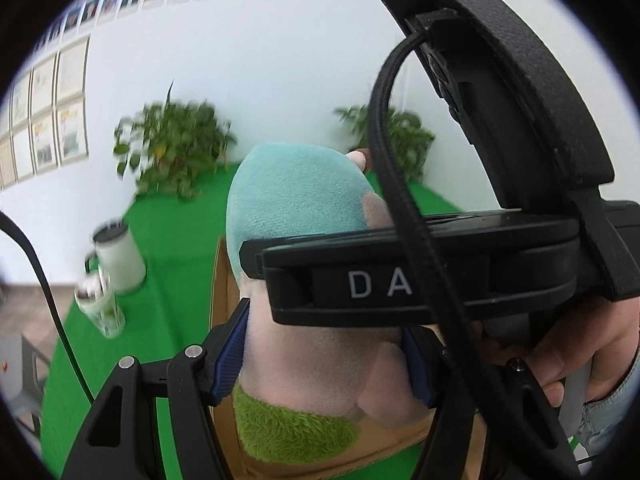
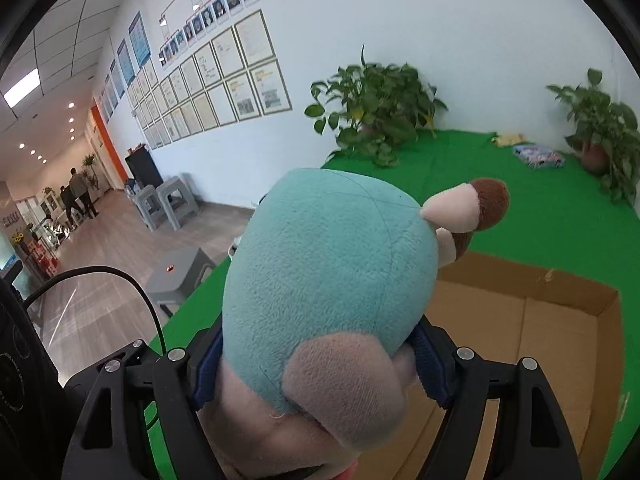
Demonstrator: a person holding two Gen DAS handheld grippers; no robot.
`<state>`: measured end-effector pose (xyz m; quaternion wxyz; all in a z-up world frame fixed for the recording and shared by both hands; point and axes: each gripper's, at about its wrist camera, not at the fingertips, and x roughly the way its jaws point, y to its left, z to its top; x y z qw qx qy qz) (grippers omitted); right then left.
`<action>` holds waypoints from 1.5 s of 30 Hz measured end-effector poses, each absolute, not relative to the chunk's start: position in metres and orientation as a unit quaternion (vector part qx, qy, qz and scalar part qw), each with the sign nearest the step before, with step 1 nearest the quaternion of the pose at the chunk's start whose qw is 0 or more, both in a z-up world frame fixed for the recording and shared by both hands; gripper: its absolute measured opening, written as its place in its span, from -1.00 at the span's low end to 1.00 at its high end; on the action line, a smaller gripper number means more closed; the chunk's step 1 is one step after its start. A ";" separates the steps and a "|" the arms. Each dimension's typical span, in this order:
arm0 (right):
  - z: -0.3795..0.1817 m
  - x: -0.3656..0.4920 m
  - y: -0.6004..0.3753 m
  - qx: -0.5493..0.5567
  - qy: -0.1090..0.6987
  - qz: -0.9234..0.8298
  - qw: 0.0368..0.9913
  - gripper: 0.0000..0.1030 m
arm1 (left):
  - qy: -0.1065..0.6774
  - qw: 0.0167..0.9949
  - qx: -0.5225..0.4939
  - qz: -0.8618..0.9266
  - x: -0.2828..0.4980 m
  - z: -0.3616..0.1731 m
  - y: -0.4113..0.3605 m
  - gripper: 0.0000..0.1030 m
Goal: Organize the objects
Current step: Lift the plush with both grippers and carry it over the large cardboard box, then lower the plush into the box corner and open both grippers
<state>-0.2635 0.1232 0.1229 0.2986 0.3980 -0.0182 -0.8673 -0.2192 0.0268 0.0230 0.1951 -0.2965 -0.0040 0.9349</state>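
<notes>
Plush toy (image 2: 328, 264) hangs above the cardboard box (image 2: 560, 320), pinched on both sides by the left gripper (image 1: 326, 354) and the right gripper (image 2: 320, 364).

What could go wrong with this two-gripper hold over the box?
1. Both the left gripper and right gripper pinch the plush toy; uneven release could tip it outside the cardboard box.
2. The black cable crosses the left view and might snag.
</notes>
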 end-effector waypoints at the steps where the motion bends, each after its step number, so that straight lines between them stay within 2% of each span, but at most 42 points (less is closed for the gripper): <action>1: 0.103 -0.270 0.117 0.414 -0.020 -0.858 0.305 0.48 | -0.005 0.189 -0.315 0.930 -0.220 0.010 0.025 0.29; 7: -0.018 -0.294 0.092 0.493 -0.045 -0.802 0.334 0.48 | -0.020 0.147 -0.412 0.899 -0.238 -0.047 0.009 0.28; 12: -0.057 -0.312 0.084 0.519 -0.063 -0.779 0.346 0.48 | -0.014 0.131 -0.432 0.892 -0.236 -0.056 0.007 0.36; 15: -0.080 -0.324 0.078 0.541 -0.046 -0.778 0.317 0.51 | 0.007 0.134 -0.430 0.893 -0.227 -0.056 0.012 0.28; 16: -0.079 -0.328 0.077 0.538 -0.056 -0.776 0.324 0.52 | 0.018 0.135 -0.423 0.896 -0.223 -0.056 0.013 0.08; 19: -0.087 -0.329 0.067 0.536 -0.047 -0.776 0.328 0.58 | 0.016 0.128 -0.426 0.896 -0.221 -0.063 0.010 -0.10; 25: -0.084 -0.332 0.064 0.547 -0.057 -0.772 0.319 0.69 | -0.014 0.115 -0.436 0.893 -0.222 -0.064 0.004 -0.19; 32: -0.029 -0.321 0.109 0.508 -0.090 -0.799 0.308 0.68 | -0.026 0.106 -0.441 0.891 -0.223 -0.067 -0.002 -0.19; 37: 0.019 -0.286 0.143 0.455 -0.083 -0.844 0.269 0.68 | -0.014 0.098 -0.426 0.899 -0.217 -0.063 0.002 -0.04; 42: 0.052 -0.221 0.197 0.404 -0.079 -0.886 0.213 0.68 | -0.008 0.079 -0.371 0.925 -0.184 -0.031 0.001 -0.01; 44: 0.058 -0.194 0.215 0.388 -0.085 -0.895 0.200 0.68 | -0.009 0.078 -0.334 0.939 -0.161 -0.011 -0.001 0.19; 45: 0.059 -0.182 0.223 0.383 -0.089 -0.898 0.196 0.68 | -0.012 0.077 -0.313 0.947 -0.149 -0.002 -0.002 0.48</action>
